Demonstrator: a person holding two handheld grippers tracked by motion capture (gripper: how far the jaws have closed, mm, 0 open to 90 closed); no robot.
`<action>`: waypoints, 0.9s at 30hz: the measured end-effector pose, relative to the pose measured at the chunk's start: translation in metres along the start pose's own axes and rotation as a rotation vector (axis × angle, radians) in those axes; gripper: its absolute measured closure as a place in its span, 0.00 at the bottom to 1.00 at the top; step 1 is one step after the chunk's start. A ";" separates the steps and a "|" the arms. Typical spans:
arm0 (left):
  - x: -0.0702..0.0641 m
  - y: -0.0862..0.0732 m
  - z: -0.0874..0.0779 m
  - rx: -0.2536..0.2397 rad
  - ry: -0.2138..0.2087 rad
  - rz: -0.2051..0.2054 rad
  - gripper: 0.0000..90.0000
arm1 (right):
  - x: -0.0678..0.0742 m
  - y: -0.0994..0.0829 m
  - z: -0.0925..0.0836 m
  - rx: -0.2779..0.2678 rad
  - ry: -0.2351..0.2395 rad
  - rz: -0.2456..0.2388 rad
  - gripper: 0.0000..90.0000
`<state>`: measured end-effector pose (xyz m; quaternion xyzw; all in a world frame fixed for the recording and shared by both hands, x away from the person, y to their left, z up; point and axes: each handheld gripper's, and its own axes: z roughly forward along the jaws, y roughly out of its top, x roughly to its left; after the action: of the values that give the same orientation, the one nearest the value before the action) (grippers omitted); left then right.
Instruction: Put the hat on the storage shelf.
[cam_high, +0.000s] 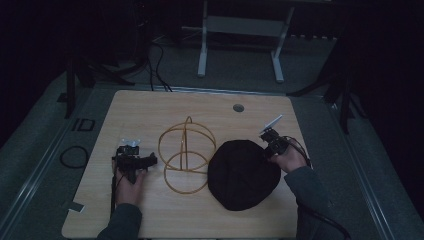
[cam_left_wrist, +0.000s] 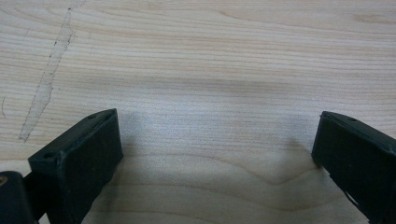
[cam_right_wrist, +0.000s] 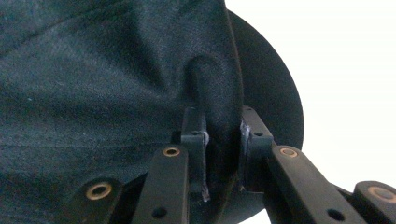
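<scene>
A black cloth hat (cam_high: 243, 174) lies on the wooden table (cam_high: 140, 107), right of centre. My right gripper (cam_high: 266, 150) is at its upper right edge. In the right gripper view its jaws are shut on a fold of the black hat fabric (cam_right_wrist: 116, 84), pinched between the fingertips (cam_right_wrist: 223, 140). A yellow wire frame of crossed hoops (cam_high: 186, 155) stands left of the hat. My left gripper (cam_high: 149, 161) rests on the table just left of the frame. In the left gripper view it (cam_left_wrist: 215, 144) is open, with bare wood (cam_left_wrist: 210, 70) between its jaws.
A round hole (cam_high: 238, 107) sits near the table's far edge. Beyond the table are a white stand (cam_high: 240, 37), cables and dark tripod legs on the floor. The room is dim.
</scene>
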<state>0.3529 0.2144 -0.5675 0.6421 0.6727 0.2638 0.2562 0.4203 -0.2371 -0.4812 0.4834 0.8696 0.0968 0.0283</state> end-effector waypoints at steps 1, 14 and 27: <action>0.000 0.000 0.000 -0.001 0.000 -0.001 0.01 | -0.001 0.001 -0.001 0.005 0.002 -0.005 0.85; 0.000 0.000 0.000 -0.001 0.000 -0.001 0.01 | -0.015 0.004 -0.012 0.052 0.068 -0.019 0.87; 0.000 0.000 0.000 0.000 0.000 0.000 0.01 | -0.032 0.002 -0.040 0.011 0.167 0.003 0.87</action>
<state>0.3529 0.2144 -0.5675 0.6420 0.6727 0.2638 0.2562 0.4335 -0.2682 -0.4434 0.4750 0.8687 0.1320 -0.0471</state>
